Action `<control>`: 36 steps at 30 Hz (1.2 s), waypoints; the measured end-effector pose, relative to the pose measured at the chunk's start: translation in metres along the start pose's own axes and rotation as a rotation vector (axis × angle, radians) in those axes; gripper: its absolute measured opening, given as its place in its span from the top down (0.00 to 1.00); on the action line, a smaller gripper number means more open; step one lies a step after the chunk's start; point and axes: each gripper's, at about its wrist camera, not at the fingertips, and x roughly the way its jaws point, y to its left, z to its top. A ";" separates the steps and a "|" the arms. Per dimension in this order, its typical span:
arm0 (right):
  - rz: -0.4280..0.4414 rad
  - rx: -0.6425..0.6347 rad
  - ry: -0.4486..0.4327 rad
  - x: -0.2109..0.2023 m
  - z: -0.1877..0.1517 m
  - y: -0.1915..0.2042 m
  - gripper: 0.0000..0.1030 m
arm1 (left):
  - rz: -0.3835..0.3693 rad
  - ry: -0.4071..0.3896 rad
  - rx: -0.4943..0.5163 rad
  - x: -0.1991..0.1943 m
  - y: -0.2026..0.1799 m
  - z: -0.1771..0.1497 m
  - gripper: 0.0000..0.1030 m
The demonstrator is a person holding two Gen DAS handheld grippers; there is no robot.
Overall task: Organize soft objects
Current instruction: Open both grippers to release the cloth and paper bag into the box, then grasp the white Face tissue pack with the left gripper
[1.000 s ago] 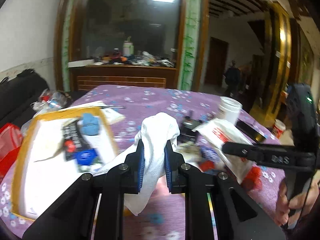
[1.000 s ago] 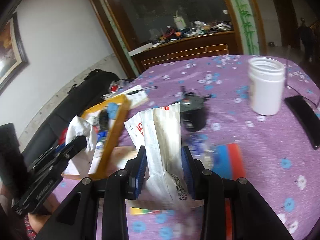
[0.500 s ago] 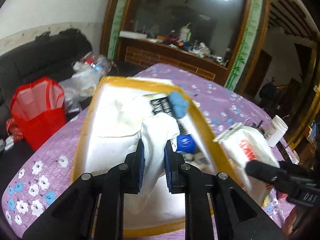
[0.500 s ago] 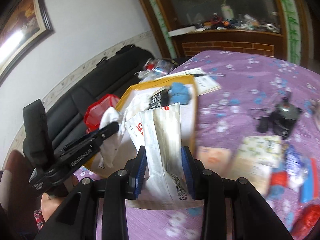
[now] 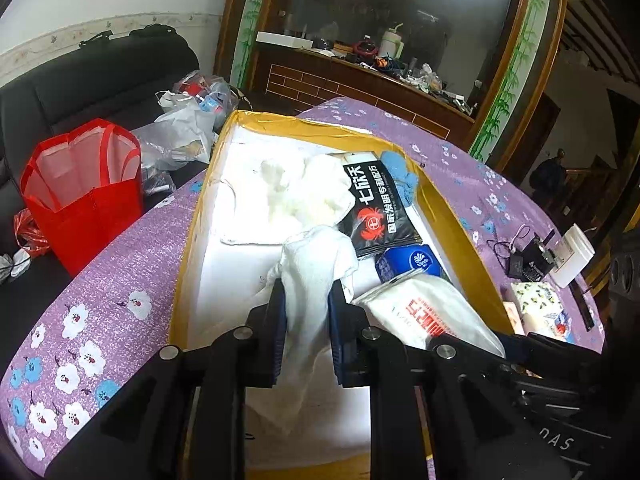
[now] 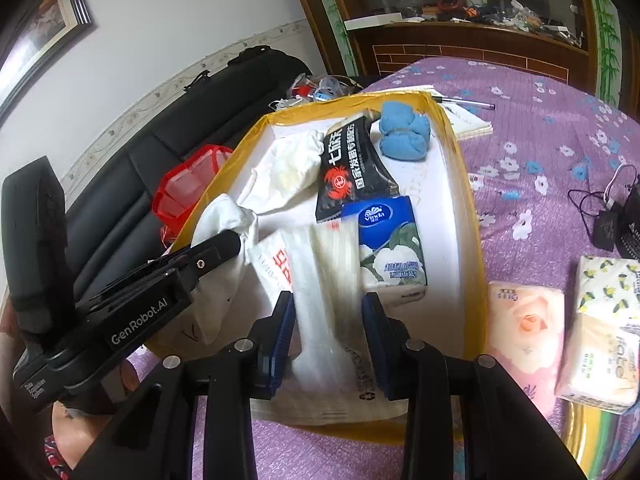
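Note:
A shallow box with a yellow taped rim (image 5: 192, 216) (image 6: 468, 216) lies on the purple flowered table. My left gripper (image 5: 306, 300) hangs over its near half, shut on a white cloth (image 5: 316, 264) that droops below the jaws. Beside it on the right, my right gripper (image 6: 328, 312) is shut on a white plastic pack with red print (image 6: 324, 264) (image 5: 424, 312), low over the box's near edge. Inside the box lie a white cloth bag (image 5: 288, 192), a black packet (image 6: 348, 168), a blue tissue pack (image 6: 388, 248) and a blue knitted bundle (image 6: 404, 132).
Two tissue packs, pink (image 6: 528, 320) and lemon-print (image 6: 604, 312), lie right of the box, with a black charger and cable (image 6: 604, 228) beyond. A white jar (image 5: 572, 256) stands further right. A red bag (image 5: 80, 188) and a black sofa (image 5: 100, 80) are off the table's left side.
Both grippers have swung left from the table's middle to over the box and come down, carrying the cloth and the pack. Their grips have not changed.

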 end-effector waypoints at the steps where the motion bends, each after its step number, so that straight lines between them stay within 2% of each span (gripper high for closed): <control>1: -0.004 -0.005 0.003 0.001 0.000 0.000 0.64 | 0.003 0.000 0.002 0.000 0.000 0.000 0.85; 3: -0.014 -0.017 0.002 0.000 -0.001 0.002 0.63 | 0.003 0.000 0.000 -0.001 0.000 0.001 0.85; 6: -0.027 -0.044 -0.006 -0.005 -0.001 0.006 0.62 | 0.003 -0.008 0.009 -0.002 -0.001 0.001 0.78; 9: -0.042 -0.072 -0.025 -0.010 0.000 0.012 0.50 | 0.007 -0.016 0.017 -0.005 -0.002 0.002 0.72; 11: -0.047 -0.092 -0.033 -0.015 -0.001 0.016 0.50 | 0.004 -0.024 0.016 -0.009 -0.003 0.003 0.67; 27: -0.122 -0.186 -0.143 -0.057 -0.009 0.028 0.48 | 0.002 -0.082 0.051 -0.034 -0.021 0.008 0.67; 32: -0.120 -0.179 -0.168 -0.077 -0.013 0.019 0.44 | -0.008 -0.084 0.071 -0.041 -0.034 0.007 0.67; 36: -0.114 -0.144 -0.192 -0.103 -0.015 -0.003 0.41 | -0.026 -0.080 0.109 -0.046 -0.051 0.003 0.67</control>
